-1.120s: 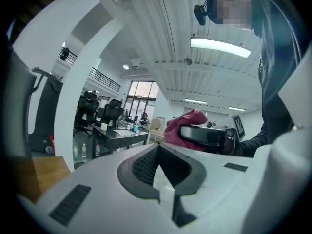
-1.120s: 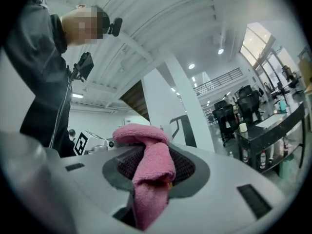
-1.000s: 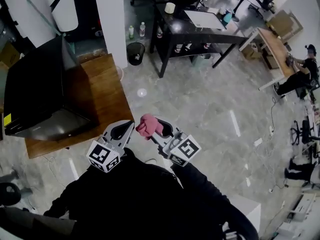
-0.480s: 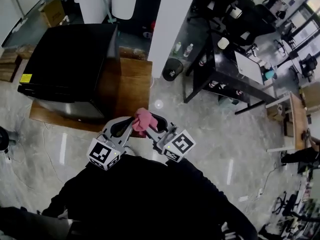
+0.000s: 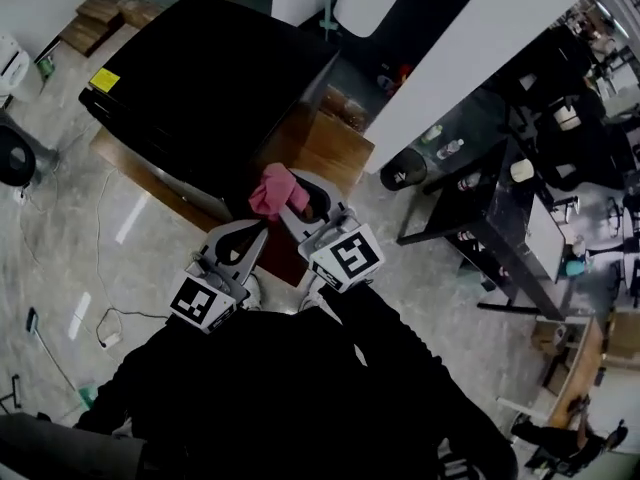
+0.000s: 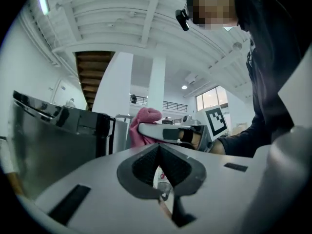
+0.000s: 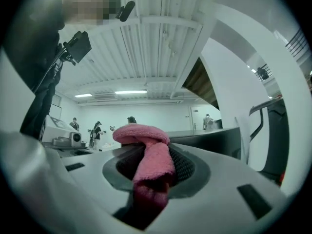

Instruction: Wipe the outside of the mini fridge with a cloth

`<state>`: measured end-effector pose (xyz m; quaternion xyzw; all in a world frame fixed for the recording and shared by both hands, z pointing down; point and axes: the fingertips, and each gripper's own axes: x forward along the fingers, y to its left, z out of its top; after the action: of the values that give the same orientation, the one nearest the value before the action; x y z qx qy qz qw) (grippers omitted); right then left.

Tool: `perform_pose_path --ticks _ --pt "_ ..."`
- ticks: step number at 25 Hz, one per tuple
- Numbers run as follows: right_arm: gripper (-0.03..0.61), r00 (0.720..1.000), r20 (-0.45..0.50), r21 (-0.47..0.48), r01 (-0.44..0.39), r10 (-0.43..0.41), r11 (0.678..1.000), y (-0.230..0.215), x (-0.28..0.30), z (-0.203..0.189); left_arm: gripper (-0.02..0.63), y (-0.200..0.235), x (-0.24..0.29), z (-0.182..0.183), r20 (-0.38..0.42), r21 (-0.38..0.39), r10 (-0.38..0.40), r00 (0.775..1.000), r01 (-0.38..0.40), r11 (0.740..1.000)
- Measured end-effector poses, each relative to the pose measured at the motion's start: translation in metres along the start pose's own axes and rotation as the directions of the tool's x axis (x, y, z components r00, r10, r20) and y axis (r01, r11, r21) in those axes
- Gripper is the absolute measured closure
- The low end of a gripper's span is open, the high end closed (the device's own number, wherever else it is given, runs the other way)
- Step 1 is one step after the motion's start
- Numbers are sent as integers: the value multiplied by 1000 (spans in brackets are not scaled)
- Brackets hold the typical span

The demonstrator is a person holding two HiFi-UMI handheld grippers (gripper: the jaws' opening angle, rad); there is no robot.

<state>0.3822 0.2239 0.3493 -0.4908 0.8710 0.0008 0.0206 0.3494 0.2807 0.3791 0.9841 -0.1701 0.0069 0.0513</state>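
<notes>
I judge this the approach step: the right tool [image 5: 297,200], clamped on the pink cloth [image 5: 272,190], hangs near the black mini fridge [image 5: 200,78] on its wooden platform [image 5: 335,146], with the left tool [image 5: 252,233] empty, jaws together, so the cloth next needs pressing against a fridge wall and sweeping.

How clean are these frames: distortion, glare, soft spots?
Head view: sharp, edges bowed; lamp streaks glare on the floor, mini fridge top reads flat black. Left gripper view: strong fisheye, dark corners, left hand-held gripper soft up close. Right gripper view: same fisheye; pink cloth crisp on top, blurry low in the right hand-held gripper.
</notes>
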Motion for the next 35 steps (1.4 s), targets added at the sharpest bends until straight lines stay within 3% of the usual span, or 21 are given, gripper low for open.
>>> perform_pose_path --ticks 3,6,11,14,16,20,28,31,35 --pt "456 997 6 -20 -78 78 997 -8 20 -4 607 9 4 -6 -13 12 153 988 -153 988" --pt "454 991 8 -16 -132 132 991 -8 35 -15 607 19 -2 -8 16 -13 275 961 -274 962" --pt "453 990 66 -73 -117 122 990 -7 49 -25 607 47 -11 -18 48 -21 409 911 -409 912" --pt "453 989 51 -71 -134 138 988 -5 52 -49 607 54 -12 -30 65 -7 435 898 -436 900" --pt "453 990 27 -58 -140 141 988 -7 52 -70 607 54 -7 -40 81 -3 426 901 -427 904" --pt "453 991 -46 -51 -128 126 990 -15 52 -127 607 61 4 -85 27 -54 412 911 -410 910" --pt "453 986 -66 -41 -153 150 987 -23 52 -219 607 76 24 -169 -122 -86 438 890 -449 889" --pt "453 978 -131 -55 -173 165 983 -22 53 -259 607 83 23 -198 -158 -111 443 883 -461 880" --pt "453 960 -223 -7 -173 168 985 -21 54 -313 607 89 24 -244 -240 -129 433 869 -470 873"
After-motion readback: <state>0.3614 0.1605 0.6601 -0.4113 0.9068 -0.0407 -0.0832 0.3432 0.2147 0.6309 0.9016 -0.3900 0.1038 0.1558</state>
